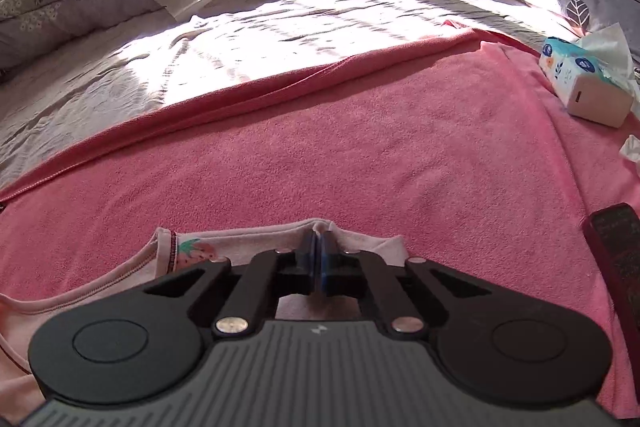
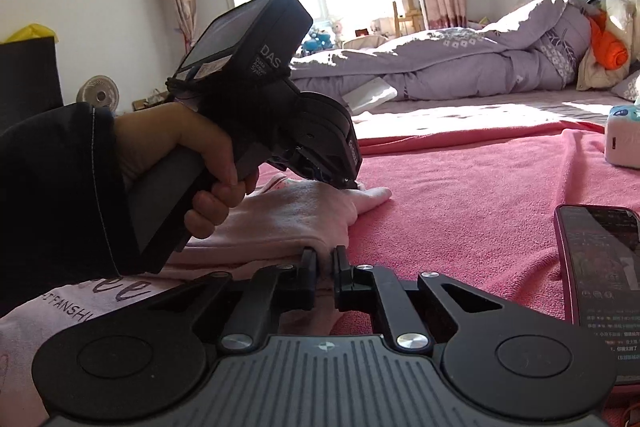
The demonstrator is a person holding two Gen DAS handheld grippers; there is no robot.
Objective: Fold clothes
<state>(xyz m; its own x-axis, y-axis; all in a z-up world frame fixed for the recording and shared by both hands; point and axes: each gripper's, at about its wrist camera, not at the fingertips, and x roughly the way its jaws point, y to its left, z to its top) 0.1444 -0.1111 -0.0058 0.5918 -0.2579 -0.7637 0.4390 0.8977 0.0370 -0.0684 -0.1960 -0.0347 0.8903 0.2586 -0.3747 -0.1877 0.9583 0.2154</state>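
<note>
While I am holding the pale pink soft cotton garment (image 2: 288, 215) on the pink terry towel (image 1: 360, 147) that is covering the bed (image 1: 200, 39), both of my tools are pinching its cloth. My left gripper (image 1: 319, 251) is standing with its jaws pressed together on a raised fold at the far edge of the garment, near a small strawberry print (image 1: 192, 253). My right gripper (image 2: 327, 261) is nearly shut, and a thin ridge of the same pink cloth is sitting between its black fingers (image 2: 307, 263) at the near edge. In the right wrist view my left hand (image 2: 192, 163) is gripping the handle and is tilting the tool down onto the cloth.

I am judging that this garment is very light, limp and a little stretchy. It is not keeping any shape by itself, so it is going to sag between my two holding points. It is not fragile, and the terry below is probably giving friction, so dragging may wrinkle it; lifting seems better. The good places to hold are the seams and hems, where the cloth is thicker and is slipping less. A pinch of one layer only may let the lower layer stay behind.

A dark phone in a pink case (image 2: 600, 283) is lying just beside the garment on my right, and a tissue pack (image 1: 584, 83) is further away, so I am needing care there.
</note>
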